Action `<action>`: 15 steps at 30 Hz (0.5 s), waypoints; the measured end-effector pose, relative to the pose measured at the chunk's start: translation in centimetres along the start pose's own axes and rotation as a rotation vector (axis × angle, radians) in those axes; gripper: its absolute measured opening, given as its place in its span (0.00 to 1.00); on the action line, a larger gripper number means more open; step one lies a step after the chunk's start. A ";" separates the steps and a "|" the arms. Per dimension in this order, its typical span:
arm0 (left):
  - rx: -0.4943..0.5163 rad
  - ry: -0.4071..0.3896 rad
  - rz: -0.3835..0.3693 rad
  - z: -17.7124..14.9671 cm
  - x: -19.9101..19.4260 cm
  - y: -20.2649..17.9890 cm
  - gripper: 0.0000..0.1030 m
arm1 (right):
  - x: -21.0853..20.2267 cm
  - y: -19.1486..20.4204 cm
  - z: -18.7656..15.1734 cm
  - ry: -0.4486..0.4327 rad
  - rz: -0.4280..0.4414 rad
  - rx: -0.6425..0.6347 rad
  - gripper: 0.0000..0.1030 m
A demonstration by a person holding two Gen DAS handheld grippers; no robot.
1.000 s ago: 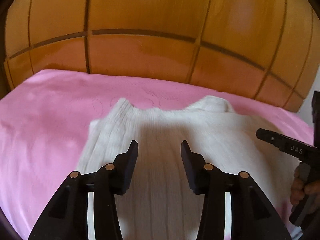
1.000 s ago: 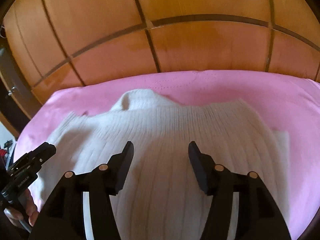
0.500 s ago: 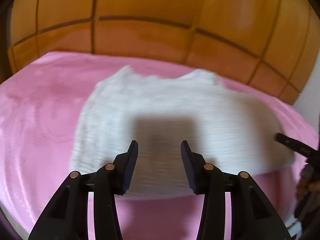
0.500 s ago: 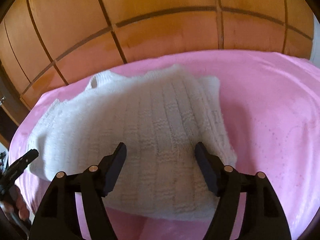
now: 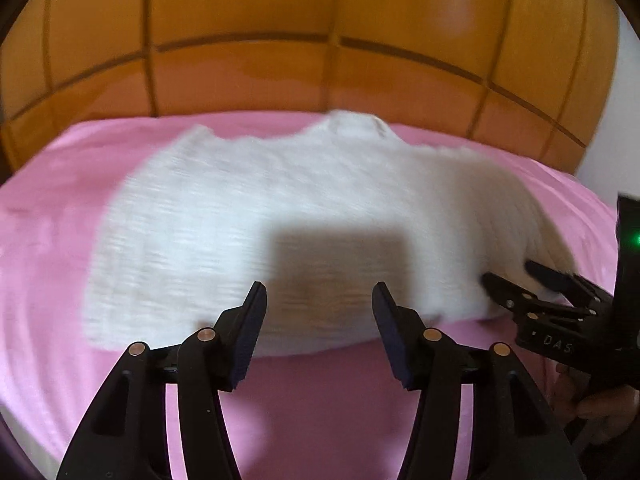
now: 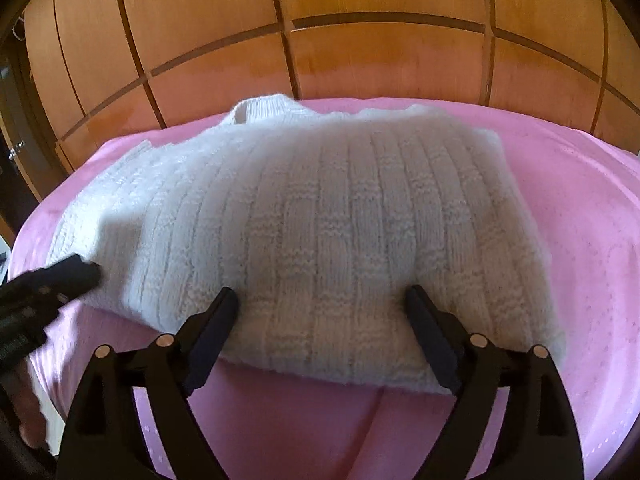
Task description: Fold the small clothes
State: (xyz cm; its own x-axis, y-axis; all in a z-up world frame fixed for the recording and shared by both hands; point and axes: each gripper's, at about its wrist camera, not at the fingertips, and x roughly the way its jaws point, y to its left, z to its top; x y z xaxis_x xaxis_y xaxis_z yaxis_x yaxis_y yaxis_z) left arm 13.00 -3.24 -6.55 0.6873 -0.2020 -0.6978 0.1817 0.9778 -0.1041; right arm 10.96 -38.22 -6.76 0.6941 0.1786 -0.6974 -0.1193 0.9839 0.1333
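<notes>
Pink bedsheet (image 6: 580, 240) bears a ribbed white knit sweater (image 6: 320, 220), folded.

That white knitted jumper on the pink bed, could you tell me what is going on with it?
A person holding a two-finger gripper in each hand is folding the white ribbed knitted jumper, which lies on the pink bedsheet before a wooden panelled wall. The left gripper and the right gripper hover at its near hem. Both have just been opening; the fingers are not pressing on the fabric, and nothing is gripped.
</notes>
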 end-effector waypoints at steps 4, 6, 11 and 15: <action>-0.052 -0.030 0.073 0.6 -1.8 3.0 0.63 | 0.2 0.5 -0.6 -0.036 -0.022 -0.015 0.88; -0.077 -0.033 0.101 0.8 -2.6 4.2 0.63 | 0.0 0.6 -0.8 -0.043 -0.022 -0.015 0.88; -0.122 -0.020 0.136 0.4 -3.4 6.2 0.63 | 0.1 0.5 -1.0 -0.056 -0.016 -0.019 0.88; -0.150 -0.024 0.157 0.0 -4.1 7.9 0.63 | 0.3 0.6 -0.8 -0.059 -0.018 -0.024 0.88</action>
State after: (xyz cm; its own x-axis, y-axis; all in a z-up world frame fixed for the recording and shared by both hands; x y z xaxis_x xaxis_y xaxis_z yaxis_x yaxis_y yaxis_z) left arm 11.55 5.30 -4.51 0.7157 -0.0461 -0.6969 -0.0343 0.9943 -0.1009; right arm 10.52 -37.52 -7.50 0.7367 0.1607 -0.6569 -0.1226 0.9870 0.1039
